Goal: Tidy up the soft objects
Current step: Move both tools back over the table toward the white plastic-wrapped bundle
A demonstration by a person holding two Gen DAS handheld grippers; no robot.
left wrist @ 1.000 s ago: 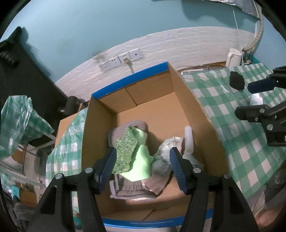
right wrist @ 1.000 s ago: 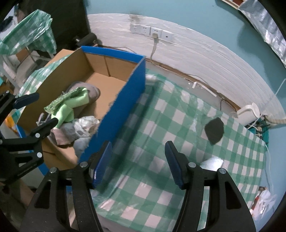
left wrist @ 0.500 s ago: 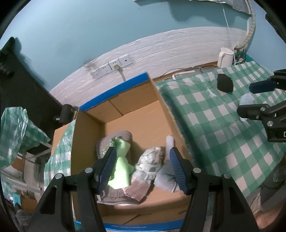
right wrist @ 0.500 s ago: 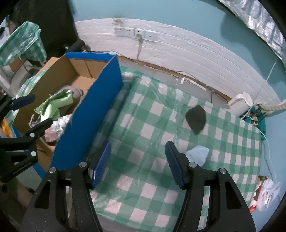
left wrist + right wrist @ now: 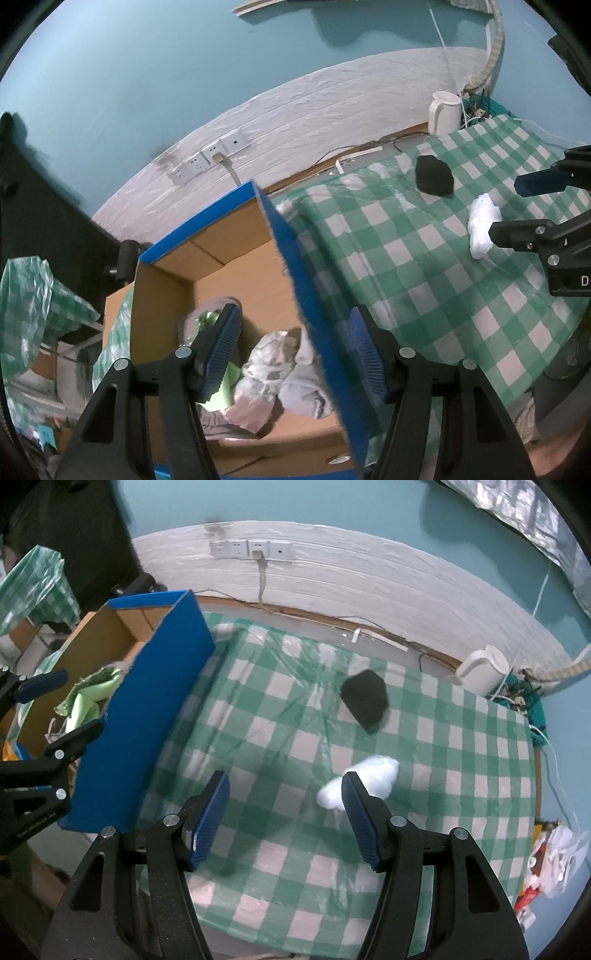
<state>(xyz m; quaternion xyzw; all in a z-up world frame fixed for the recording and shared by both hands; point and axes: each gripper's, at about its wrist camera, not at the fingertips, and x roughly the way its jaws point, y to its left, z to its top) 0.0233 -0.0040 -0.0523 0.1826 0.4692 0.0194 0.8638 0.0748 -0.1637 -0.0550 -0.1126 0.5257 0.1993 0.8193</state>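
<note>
Both of my grippers hang empty with jaws apart: the left gripper (image 5: pixel 295 354) straddles the blue near wall of the cardboard box (image 5: pixel 236 273), gripping nothing, and the right gripper (image 5: pixel 284 819) hovers over the checked cloth. I judge the step in hand to be the reach for the next loose item. Soft things already lie in the box: a green cloth (image 5: pixel 92 698), a grey garment (image 5: pixel 303 387) and a crumpled pale bundle (image 5: pixel 271 354). Two remain outside on the surface (image 5: pixel 461 746): a white soft wad (image 5: pixel 373 775), just beyond my right gripper's right-hand finger, and a black soft pad (image 5: pixel 365 699), farther back toward the wall. The next move, as I judge it, calls for shifting the right gripper sideways so the wad sits between the jaws, lowering, then closing gently, since the wad will likely compress. The surface carries a green-and-white checked cloth under clear plastic. Behind it run a white lower wall with a row of sockets (image 5: pixel 251 549), one with a cable plugged in, a teal upper wall, and a white kettle (image 5: pixel 484 668) at the far corner.
</note>
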